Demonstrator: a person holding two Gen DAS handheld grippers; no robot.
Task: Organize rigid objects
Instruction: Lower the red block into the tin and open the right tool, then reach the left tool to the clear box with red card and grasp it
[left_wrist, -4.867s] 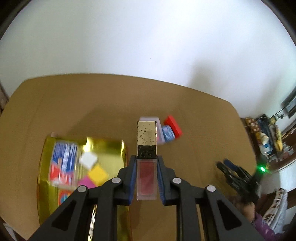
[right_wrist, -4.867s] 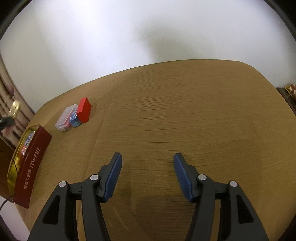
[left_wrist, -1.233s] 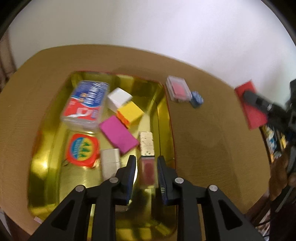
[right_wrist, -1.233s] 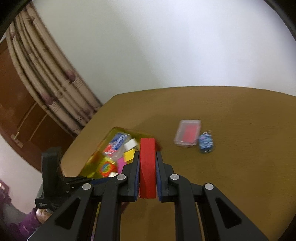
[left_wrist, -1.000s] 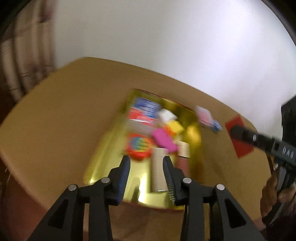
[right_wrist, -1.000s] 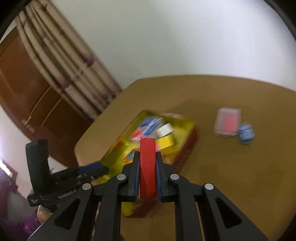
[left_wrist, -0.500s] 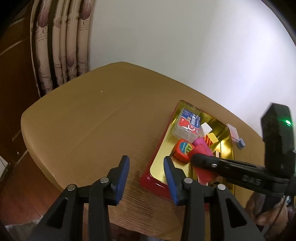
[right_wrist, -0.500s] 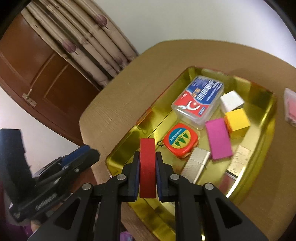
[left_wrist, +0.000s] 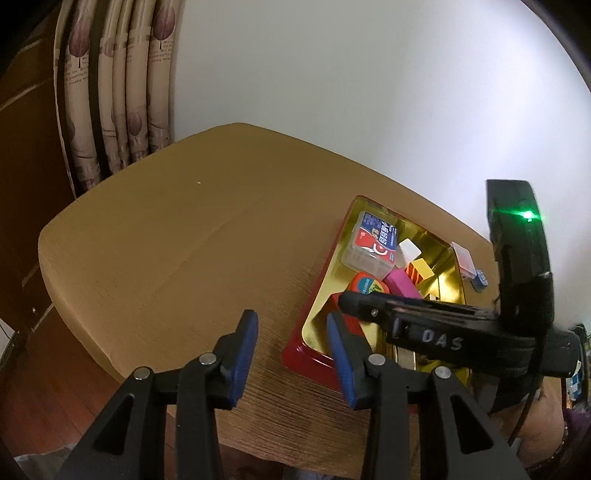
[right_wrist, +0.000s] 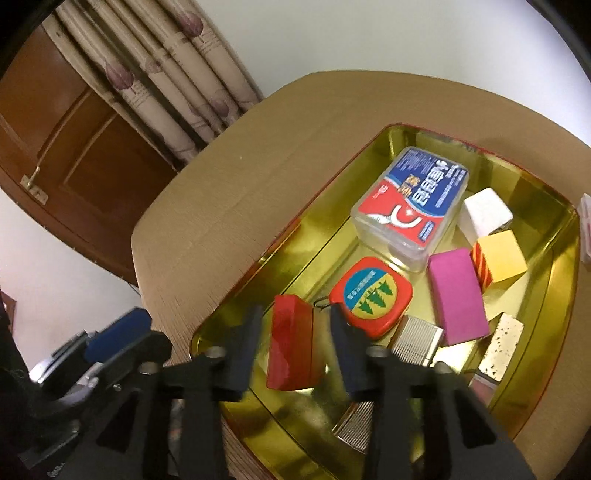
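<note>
A gold tin tray (right_wrist: 554, 280) with red outer walls (left_wrist: 303, 358) sits on the brown table. In the right wrist view my right gripper (right_wrist: 295, 325) is open, its fingers either side of a red block (right_wrist: 291, 350) that lies in the tray's near corner. The tray also holds a red-blue plastic case (right_wrist: 410, 199), a round-labelled orange tape measure (right_wrist: 369, 295), a magenta block (right_wrist: 456, 295), a yellow block (right_wrist: 500, 256), a white block (right_wrist: 485, 214), a silver lighter (right_wrist: 415, 338) and a gold-capped bottle (right_wrist: 502, 343). My left gripper (left_wrist: 291, 332) is open and empty over the table edge, left of the tray.
A clear case (left_wrist: 463, 258) and a small blue object (left_wrist: 479, 282) lie on the table beyond the tray. The right gripper's body (left_wrist: 443, 332) reaches across the tray in the left wrist view. Curtains (left_wrist: 110, 92) and a wooden door (right_wrist: 74, 129) stand behind the table.
My right gripper has lowered into the tray and opened, letting go of the red block. The left gripper has stayed open and empty by the table edge.
</note>
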